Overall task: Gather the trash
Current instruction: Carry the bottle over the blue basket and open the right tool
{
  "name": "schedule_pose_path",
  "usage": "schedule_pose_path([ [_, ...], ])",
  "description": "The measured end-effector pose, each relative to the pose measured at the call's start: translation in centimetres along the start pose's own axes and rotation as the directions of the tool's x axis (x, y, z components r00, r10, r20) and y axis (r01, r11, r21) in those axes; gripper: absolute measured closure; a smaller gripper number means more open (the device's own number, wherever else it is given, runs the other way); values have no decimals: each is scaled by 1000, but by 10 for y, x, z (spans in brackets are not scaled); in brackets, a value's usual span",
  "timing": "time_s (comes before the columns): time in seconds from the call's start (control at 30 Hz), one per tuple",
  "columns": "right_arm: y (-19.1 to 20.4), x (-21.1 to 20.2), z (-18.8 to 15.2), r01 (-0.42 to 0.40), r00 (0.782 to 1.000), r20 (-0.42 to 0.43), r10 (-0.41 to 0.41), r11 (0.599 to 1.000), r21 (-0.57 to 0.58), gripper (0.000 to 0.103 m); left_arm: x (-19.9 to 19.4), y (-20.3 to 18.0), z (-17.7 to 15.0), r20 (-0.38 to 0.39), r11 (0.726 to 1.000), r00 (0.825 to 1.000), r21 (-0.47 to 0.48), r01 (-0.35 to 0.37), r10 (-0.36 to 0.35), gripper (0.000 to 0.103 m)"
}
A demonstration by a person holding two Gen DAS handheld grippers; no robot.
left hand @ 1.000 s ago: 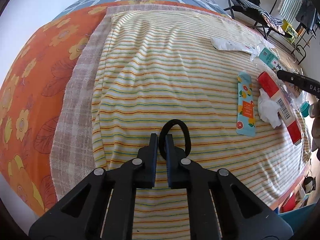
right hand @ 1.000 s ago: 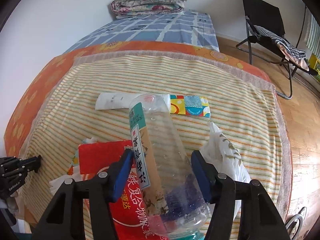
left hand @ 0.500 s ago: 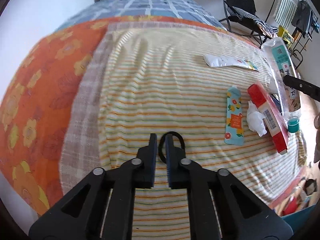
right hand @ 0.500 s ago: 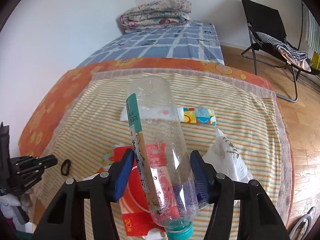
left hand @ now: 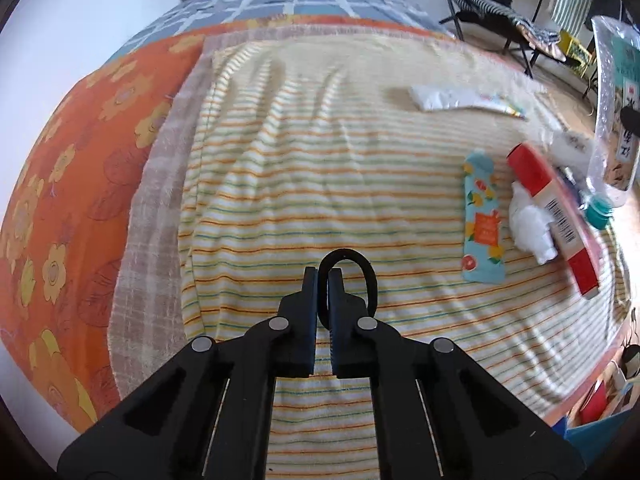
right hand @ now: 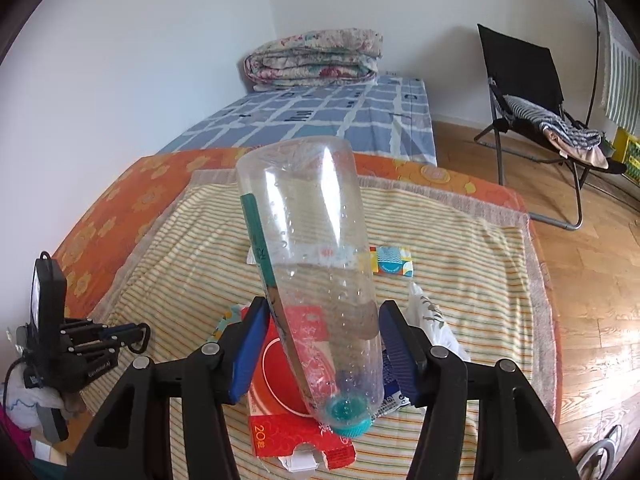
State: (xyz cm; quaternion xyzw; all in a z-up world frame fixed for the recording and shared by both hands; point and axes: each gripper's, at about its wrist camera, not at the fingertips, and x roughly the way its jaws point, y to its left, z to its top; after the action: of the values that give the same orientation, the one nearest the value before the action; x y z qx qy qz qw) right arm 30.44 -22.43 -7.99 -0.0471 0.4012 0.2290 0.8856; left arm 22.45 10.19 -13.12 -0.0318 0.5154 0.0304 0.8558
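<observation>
Fingers of the right gripper (right hand: 320,344) clamped the clear plastic bottle (right hand: 312,280) above the bed (right hand: 460,264), cap nearest the camera, base tilted away, while the left gripper (left hand: 323,280) pinched a black hair tie (left hand: 362,276).

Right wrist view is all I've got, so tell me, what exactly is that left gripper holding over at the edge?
Observer: The left gripper is shut on a black hair tie, a closed loop sticking out past its fingertips.
Operator: Okay, and is the tie off the blanket?
Observer: Cannot tell from either view; the loop shows against the striped blanket with no clear gap.
Operator: My plastic bottle hides some of the bed. Anything behind it?
Observer: Yes, a teal fruit-print wrapper lies flat left of the red carton, with a crumpled white tissue between them.
Operator: Does my grip look centred?
Observer: The right gripper clamps the plastic bottle near its neck, teal cap toward the camera.
</observation>
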Motion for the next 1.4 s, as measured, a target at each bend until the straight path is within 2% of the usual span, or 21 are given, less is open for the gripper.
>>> schedule_pose_path([
  [0.13,0,-17,-1,-7,1000,29,7,1000,4,45,-17,3,-1,34,999,999,-30,24,-23,101],
  [0.27,2,-40,-3,-28,997,68,27,1000,4,45,-42,-1,0,84,999,996,-19,39,-37,101],
  [0.47,11,-78,-9,-68,990,124,67,998,0,45,-90,-15,-7,163,995,982,-4,95,-93,101],
  [0.67,21,-116,-33,-132,980,152,129,991,11,45,-124,-40,-22,205,990,968,36,139,-143,101],
  [0.97,26,-161,-89,-202,967,167,193,979,38,45,-149,-74,-83,191,977,959,79,198,-210,101],
  [1.13,29,-167,-129,-226,968,128,217,972,59,45,-149,-89,-121,157,970,958,92,227,-239,101],
  [1.4,37,-160,-178,-211,976,59,208,976,58,45,-138,-105,-164,104,965,962,91,245,-254,101],
])
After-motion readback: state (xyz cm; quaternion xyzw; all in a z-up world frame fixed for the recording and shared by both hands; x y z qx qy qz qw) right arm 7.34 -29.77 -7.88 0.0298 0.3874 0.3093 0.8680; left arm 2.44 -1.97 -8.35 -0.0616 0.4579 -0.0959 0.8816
